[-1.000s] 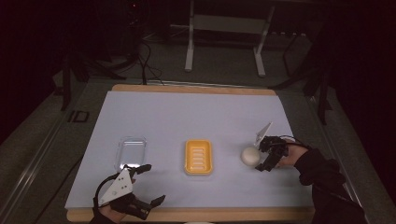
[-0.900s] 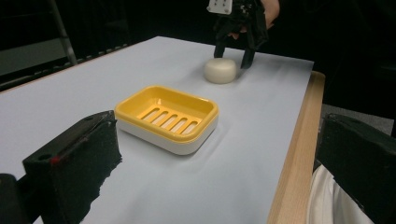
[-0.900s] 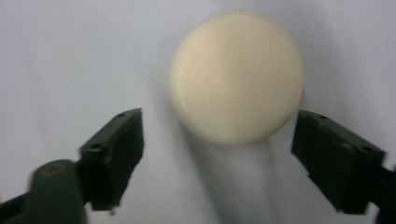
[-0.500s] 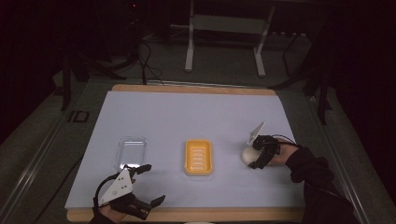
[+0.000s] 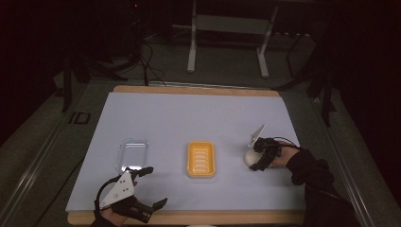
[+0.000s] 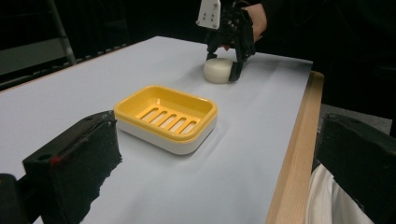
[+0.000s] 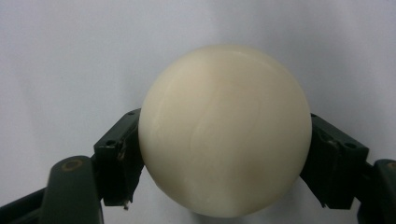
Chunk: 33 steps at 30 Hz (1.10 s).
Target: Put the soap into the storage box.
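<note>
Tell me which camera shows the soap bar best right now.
The right gripper view: the soap bar looms close there, both black pads pressed on its sides. The left gripper view shows it far off beneath the right gripper; the high view shows a small pale lump.

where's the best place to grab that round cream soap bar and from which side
Across its rounded sides at the widest part, coming from above. The round cream soap bar lies flat on the white table cover, so only its edges offer opposing faces. The right gripper has just been closing and its pads now press both flanks.
</note>
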{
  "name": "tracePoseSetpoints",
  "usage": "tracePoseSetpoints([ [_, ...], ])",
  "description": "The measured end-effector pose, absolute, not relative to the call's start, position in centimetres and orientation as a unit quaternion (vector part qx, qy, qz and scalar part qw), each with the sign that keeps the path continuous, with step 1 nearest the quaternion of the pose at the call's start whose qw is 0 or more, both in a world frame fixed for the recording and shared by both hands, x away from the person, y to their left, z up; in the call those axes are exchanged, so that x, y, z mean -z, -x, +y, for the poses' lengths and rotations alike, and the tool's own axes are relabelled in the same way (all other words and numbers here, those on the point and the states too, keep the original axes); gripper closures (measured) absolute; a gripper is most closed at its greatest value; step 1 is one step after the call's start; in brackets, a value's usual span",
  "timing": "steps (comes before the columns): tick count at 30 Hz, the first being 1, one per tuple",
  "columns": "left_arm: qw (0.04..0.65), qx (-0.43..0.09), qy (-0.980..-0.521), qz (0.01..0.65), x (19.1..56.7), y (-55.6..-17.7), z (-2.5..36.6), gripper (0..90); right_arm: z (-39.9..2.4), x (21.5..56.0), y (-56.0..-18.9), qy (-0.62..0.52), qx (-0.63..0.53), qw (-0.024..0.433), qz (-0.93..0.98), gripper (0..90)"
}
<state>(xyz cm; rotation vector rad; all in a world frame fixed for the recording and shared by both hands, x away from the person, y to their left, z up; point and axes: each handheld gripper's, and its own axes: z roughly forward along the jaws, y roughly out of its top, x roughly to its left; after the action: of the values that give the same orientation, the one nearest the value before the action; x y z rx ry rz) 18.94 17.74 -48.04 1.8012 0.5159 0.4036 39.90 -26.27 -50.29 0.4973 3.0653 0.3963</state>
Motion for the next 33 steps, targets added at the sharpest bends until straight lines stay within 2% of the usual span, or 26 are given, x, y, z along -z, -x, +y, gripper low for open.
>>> tracePoseSetpoints([
  [14, 0.575, -0.172, -0.769, 0.22, 48.0, -18.9, 17.8, 0.1, -26.3, 49.7, -39.8, -0.143, -0.12, -0.018, 0.982, 24.8],
  [26, 0.575, -0.172, -0.769, 0.22, 48.0, -18.9, 17.8, 0.1, -26.5, 47.9, -39.6, -0.131, -0.124, -0.015, 0.983, 24.8],
  [33, 0.574, -0.171, -0.77, 0.219, 48.0, -18.9, 17.7, 0.1, -26.3, 46.4, -39.5, -0.117, -0.123, 0.004, 0.986, 24.8],
])
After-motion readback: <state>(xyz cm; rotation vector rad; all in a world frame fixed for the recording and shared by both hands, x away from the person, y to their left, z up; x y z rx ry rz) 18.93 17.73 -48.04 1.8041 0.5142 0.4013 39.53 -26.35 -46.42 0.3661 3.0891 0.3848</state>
